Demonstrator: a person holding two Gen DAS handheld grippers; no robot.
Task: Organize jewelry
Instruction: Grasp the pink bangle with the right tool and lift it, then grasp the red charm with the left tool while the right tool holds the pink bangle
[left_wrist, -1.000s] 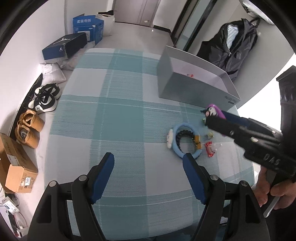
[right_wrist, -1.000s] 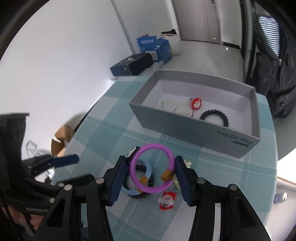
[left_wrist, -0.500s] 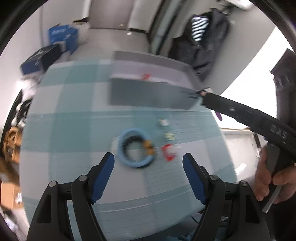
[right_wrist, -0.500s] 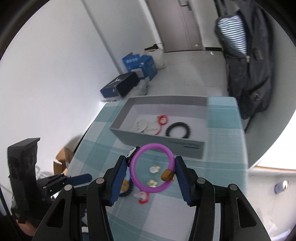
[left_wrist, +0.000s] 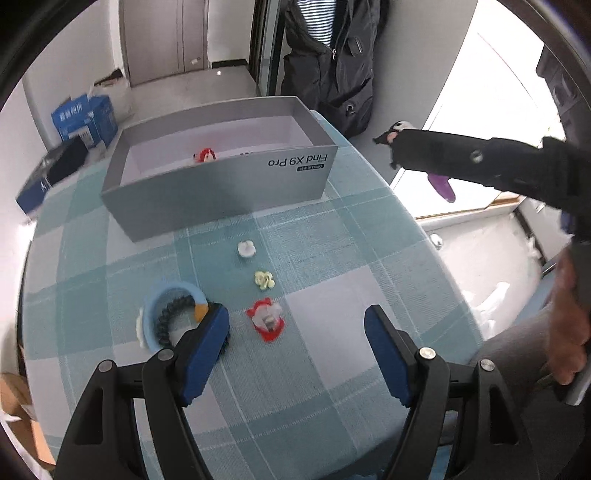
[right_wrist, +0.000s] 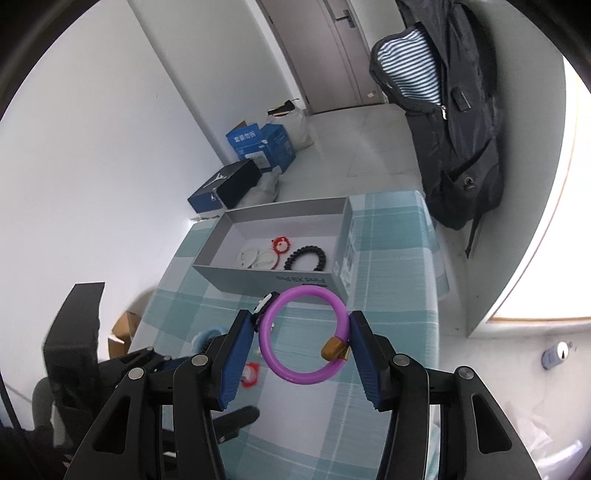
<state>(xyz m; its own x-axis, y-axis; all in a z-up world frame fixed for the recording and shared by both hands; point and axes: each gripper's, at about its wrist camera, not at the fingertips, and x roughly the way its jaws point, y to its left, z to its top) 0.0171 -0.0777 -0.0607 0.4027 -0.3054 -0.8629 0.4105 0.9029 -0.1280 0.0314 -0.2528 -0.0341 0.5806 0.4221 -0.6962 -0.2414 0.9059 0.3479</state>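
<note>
My right gripper (right_wrist: 301, 326) is shut on a purple bracelet (right_wrist: 295, 376) with a gold clasp, held in the air above the checked tablecloth (right_wrist: 391, 295). Beyond it stands the open grey box (right_wrist: 258, 276), holding a black coil hair tie (right_wrist: 306, 257), a red ring piece (right_wrist: 281, 244) and white discs (right_wrist: 256, 258). My left gripper (left_wrist: 295, 325) is open and empty, low over the cloth. Its left finger overlaps a blue bracelet (left_wrist: 170, 291) that lies around a black coil tie (left_wrist: 166, 317). A red clip (left_wrist: 266, 319), a yellow flower piece (left_wrist: 264, 279) and a white piece (left_wrist: 246, 248) lie ahead of it.
The right gripper (left_wrist: 402, 147) reaches in from the right of the left wrist view, with a person's hand (left_wrist: 565, 332) below it. A dark jacket (right_wrist: 443, 129) hangs beyond the table's far corner. Blue boxes (right_wrist: 258, 142) and a shoe box (right_wrist: 225, 186) sit on the floor.
Both views have swung round. The right gripper has risen with the purple bracelet. The left gripper has shifted right, so the blue bracelet and red clip now lie near its fingers.
</note>
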